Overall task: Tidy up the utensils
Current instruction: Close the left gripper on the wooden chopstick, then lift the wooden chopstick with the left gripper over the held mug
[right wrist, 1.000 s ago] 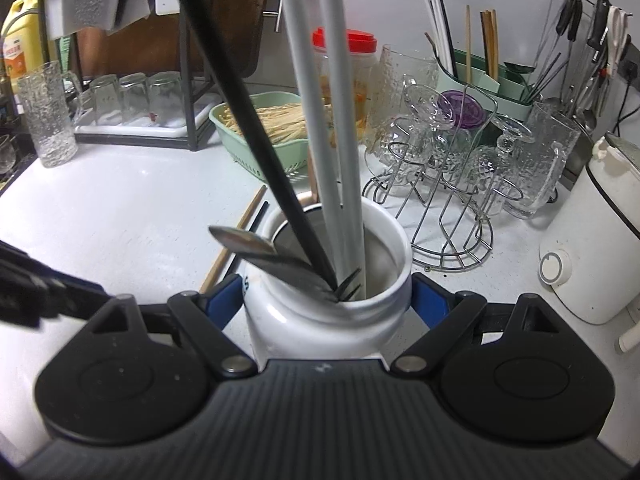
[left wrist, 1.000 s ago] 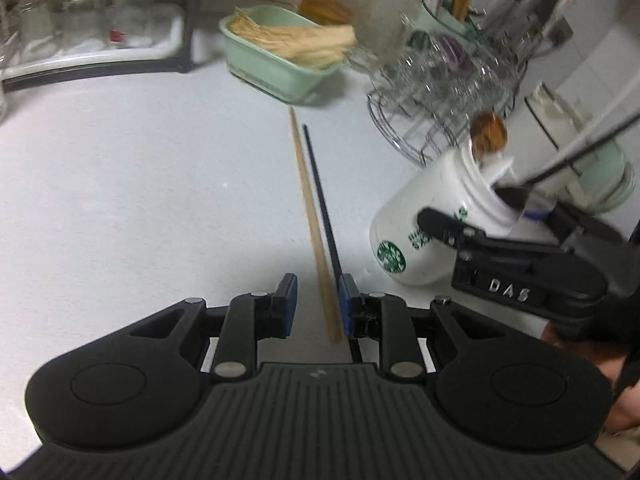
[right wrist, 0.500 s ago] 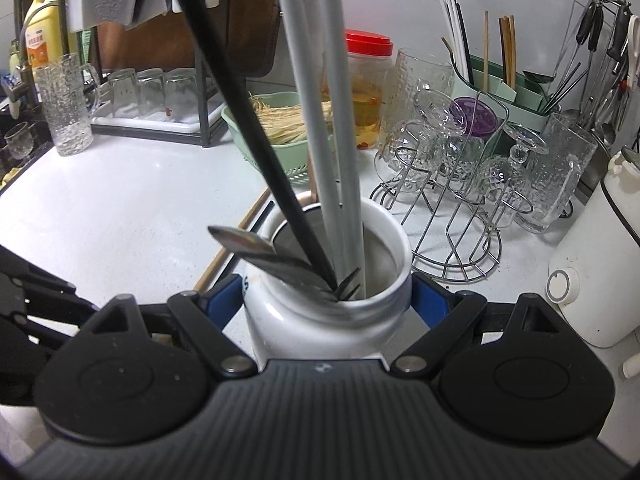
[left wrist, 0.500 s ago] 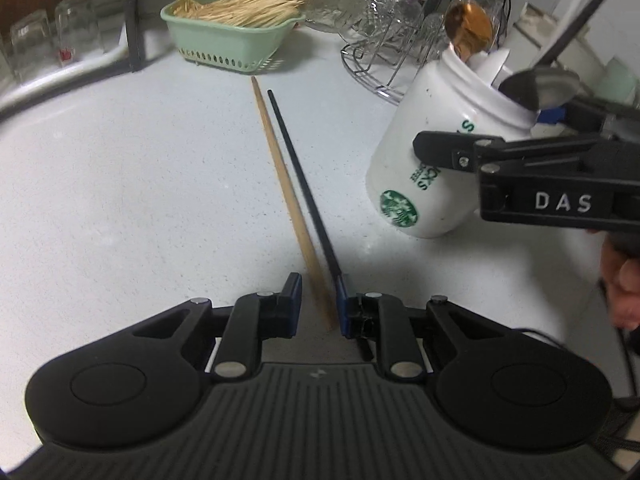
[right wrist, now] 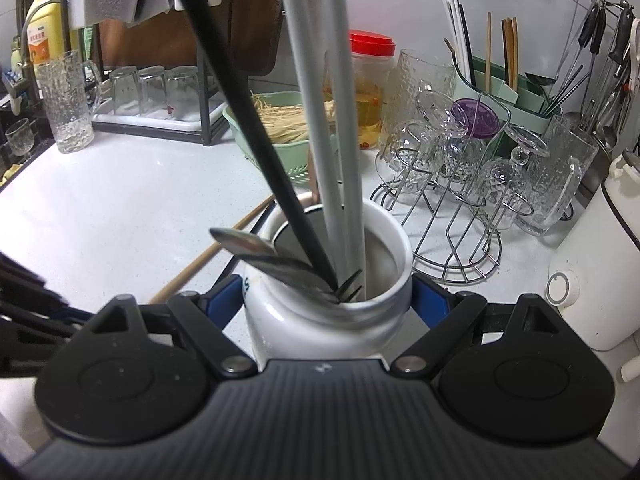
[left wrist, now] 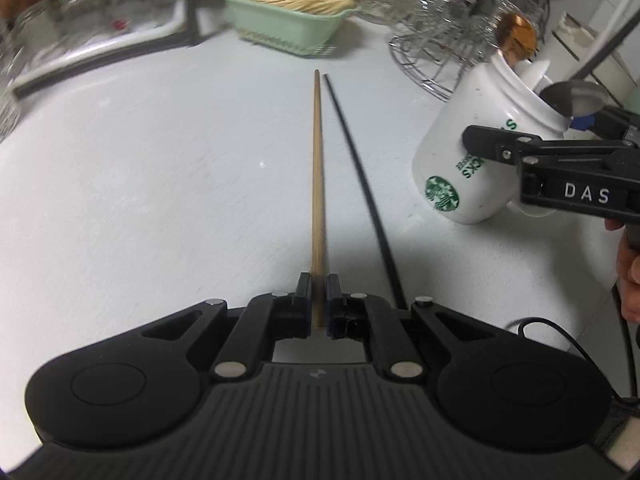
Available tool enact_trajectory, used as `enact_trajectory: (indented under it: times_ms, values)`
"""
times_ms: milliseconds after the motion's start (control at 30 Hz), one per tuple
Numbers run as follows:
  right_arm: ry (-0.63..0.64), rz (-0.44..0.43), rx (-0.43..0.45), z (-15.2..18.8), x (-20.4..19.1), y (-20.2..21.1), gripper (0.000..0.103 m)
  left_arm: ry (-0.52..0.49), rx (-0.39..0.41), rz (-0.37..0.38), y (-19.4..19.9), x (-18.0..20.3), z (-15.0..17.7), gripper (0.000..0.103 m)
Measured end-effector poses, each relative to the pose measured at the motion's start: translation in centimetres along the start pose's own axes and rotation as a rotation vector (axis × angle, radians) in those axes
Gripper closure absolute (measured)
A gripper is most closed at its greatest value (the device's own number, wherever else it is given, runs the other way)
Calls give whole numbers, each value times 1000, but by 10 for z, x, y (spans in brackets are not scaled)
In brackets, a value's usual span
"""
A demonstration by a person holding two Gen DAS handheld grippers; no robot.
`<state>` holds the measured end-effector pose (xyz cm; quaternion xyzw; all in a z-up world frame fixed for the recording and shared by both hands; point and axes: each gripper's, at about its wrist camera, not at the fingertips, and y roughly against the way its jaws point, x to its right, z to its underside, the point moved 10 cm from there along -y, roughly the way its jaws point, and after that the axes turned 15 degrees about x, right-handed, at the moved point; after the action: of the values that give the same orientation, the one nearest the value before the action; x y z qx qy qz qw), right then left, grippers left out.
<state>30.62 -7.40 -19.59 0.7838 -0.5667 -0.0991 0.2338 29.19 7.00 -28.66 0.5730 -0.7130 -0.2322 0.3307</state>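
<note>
Item, writing: my white jar [left wrist: 476, 160] carries a green round Starbucks emblem and partly hidden green lettering; my right gripper [right wrist: 328, 296] shows "DAS" in white on its side in the left view; a yellow bottle [right wrist: 44, 28] far left has an orange label too small to read. Item, loose utensils on the white counter [left wrist: 160, 184]: two, one wooden chopstick [left wrist: 317, 184] and one black chopstick [left wrist: 360, 176], lying nearly parallel, close but apart. My left gripper [left wrist: 318, 300] has just been closing and now pinches the near end of the wooden chopstick; the black one lies outside, to the right of its right finger. Item, jar contents: two grey handles, one black handle, one spoon, one fork, one brown spoon end. The right gripper clasps the jar at its shoulder, both blue pads against it, to the right of the chopsticks. Item, surroundings: one green basket [left wrist: 288, 20] of pale sticks beyond the chopstick tips, one wire rack [right wrist: 460, 208] of glasses far right, one red-lidded jar [right wrist: 370, 88], one green caddy [right wrist: 516, 92] of chopsticks, one white appliance [right wrist: 592, 280] at right.
</note>
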Motion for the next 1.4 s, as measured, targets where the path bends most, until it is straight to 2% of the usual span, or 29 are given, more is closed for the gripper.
enact_trajectory:
  times_ms: [333,600,1000,1100,1267,1333,1400]
  values:
    - [-10,35,-3,0,-3,0,12,-17,7,-2,27,-13,19,96]
    - [-16,45,-10,2,-7,5,12,-10,11,-3,25,-13,20,94]
    - [-14,35,-9,5,-9,12,12,-67,6,-100,9,-10,12,94]
    - [-11,29,-6,5,-9,12,12,-61,-14,-97,5,-7,10,94]
    - [2,4,0,5,-10,11,12,-112,-42,-100,-4,-2,7,96]
    - [4,-5,1,5,-10,11,12,-110,-58,-57,-4,2,7,96]
    - [8,-16,3,5,-11,12,12,-124,-58,-57,1,4,3,96]
